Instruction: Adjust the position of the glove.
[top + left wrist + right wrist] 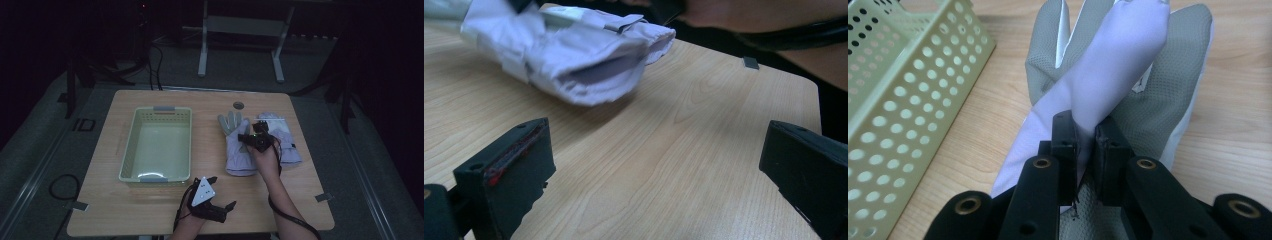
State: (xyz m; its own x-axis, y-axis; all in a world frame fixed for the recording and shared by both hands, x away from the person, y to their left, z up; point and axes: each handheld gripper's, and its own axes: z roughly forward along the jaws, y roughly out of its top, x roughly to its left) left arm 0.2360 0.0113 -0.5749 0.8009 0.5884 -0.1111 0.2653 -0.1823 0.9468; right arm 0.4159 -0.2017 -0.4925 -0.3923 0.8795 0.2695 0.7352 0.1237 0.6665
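On the table, right of the basket, the right gripper pinches a fold of the lilac glove, left gripper wide and idle; seemingly a pickup, lifting toward the basket next.

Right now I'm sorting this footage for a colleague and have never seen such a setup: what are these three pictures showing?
No robot here: a person holds a hand-held gripper in each hand at a wooden table. The high view looks down from above the person's side. The other two come from cameras riding on the grippers, looking along their black jaws. On the table lie a pale green perforated basket and two lilac and grey gloves. The right gripper is shut, pinching the lilac fabric of the nearer glove. The left gripper is open, jaws wide apart, near the table's front edge, holding nothing. The other glove lies just beyond the right hand.
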